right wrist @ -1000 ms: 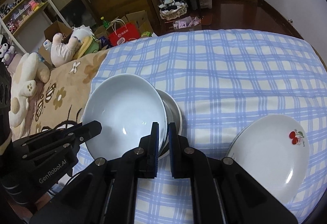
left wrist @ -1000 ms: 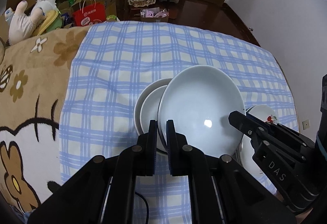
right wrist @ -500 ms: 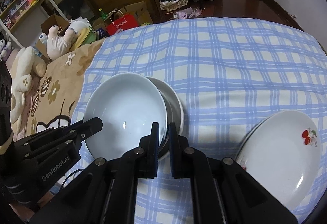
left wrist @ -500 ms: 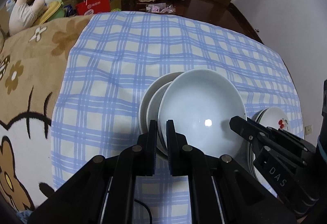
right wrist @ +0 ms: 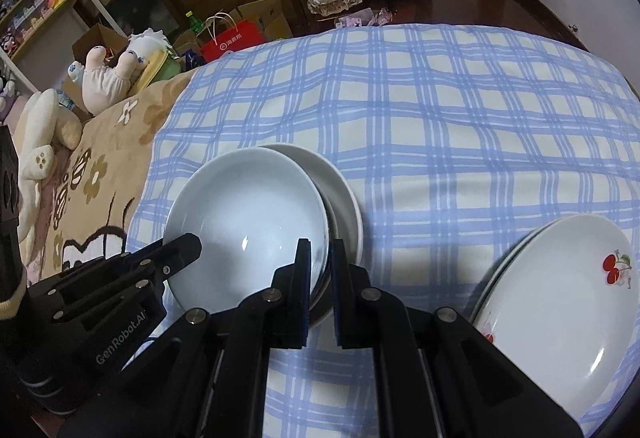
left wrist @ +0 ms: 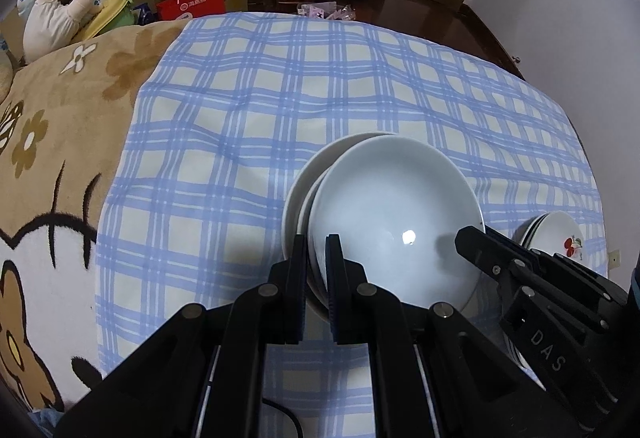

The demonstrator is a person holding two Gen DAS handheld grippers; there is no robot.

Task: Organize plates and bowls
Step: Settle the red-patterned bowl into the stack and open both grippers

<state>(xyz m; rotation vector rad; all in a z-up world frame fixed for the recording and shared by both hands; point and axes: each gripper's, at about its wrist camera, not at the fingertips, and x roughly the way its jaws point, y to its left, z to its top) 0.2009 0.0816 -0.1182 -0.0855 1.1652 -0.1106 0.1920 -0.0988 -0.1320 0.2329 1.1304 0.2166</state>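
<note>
As seen from both wrists: blue checked cloth (left wrist: 280, 98) across the middle, brown cartoon blanket (left wrist: 60, 158) tucked along its left edge. Next down in size, white bowl (left wrist: 392, 218), sitting tilted and off-centre on a stack of pale dishes (left wrist: 296, 198) near the middle of the cloth. Over to the right and well apart, cherry-print plates (right wrist: 560, 298), piled together. Now the small stuff: left hand-held gripper (left wrist: 316, 238) clamped nearly closed on the bowl's left rim, pads pinching it inside and out. Right hand-held gripper (right wrist: 320, 242) on the opposite rim, jaws just starting to ease apart, rim between them and, as far as can be told, against the pads.
</note>
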